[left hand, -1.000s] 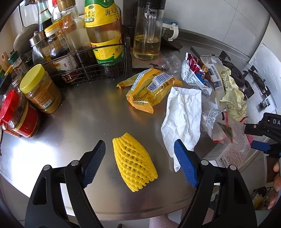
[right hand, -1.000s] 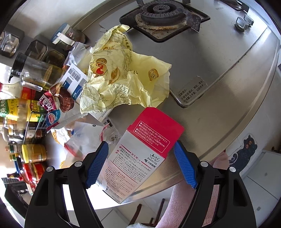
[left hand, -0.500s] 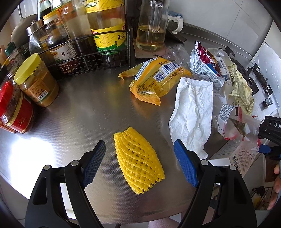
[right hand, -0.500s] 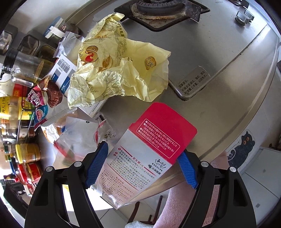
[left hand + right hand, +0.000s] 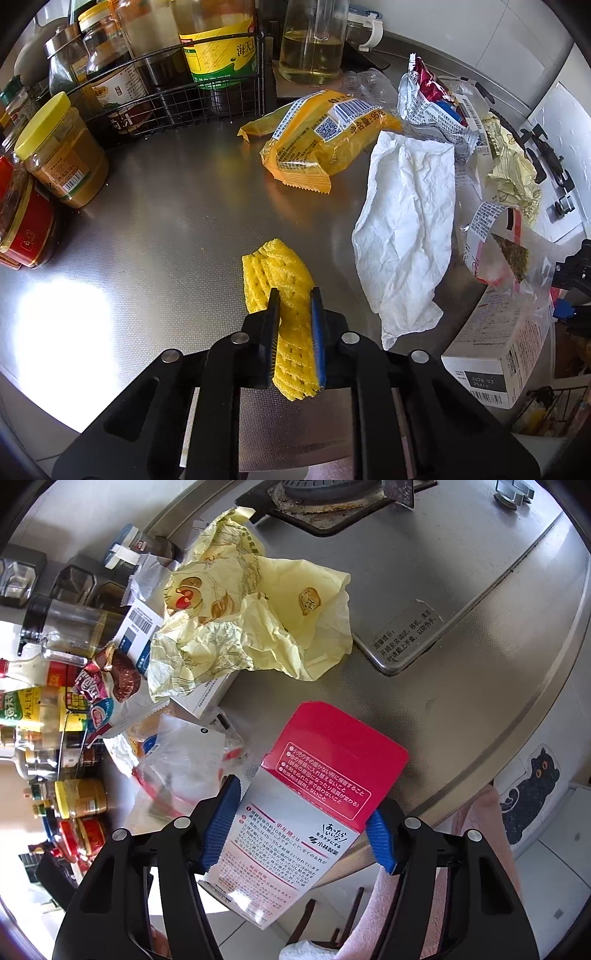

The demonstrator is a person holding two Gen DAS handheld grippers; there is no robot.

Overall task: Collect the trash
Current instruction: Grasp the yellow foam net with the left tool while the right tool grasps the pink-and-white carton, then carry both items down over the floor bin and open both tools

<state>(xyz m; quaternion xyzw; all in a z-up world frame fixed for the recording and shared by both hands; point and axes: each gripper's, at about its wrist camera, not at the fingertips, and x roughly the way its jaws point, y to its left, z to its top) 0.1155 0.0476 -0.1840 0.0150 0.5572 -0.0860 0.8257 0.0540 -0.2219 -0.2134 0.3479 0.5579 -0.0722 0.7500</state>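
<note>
In the left wrist view my left gripper (image 5: 295, 325) is shut on a yellow foam fruit net (image 5: 275, 269) lying on the steel counter (image 5: 166, 229). Near it lie a white crumpled paper (image 5: 406, 229), a yellow snack bag (image 5: 321, 140) and a red-and-silver wrapper (image 5: 432, 99). In the right wrist view my right gripper (image 5: 299, 823) is shut on a red-and-white carton (image 5: 314, 812) at the counter's front edge. The carton also shows in the left wrist view (image 5: 498, 354). A pale yellow wrapper (image 5: 251, 620) and a clear plastic bag (image 5: 184, 764) lie beyond it.
A wire rack with bottles (image 5: 177, 74), jars (image 5: 62, 147) and an oil jug (image 5: 314, 40) stand at the back left. The gas hob (image 5: 332, 502) lies past the yellow wrapper. The counter's front edge (image 5: 480, 768) drops to the floor.
My left gripper moved forward and closed on the yellow foam net. My right gripper moved forward over the carton and its pads closed against the carton's sides.
</note>
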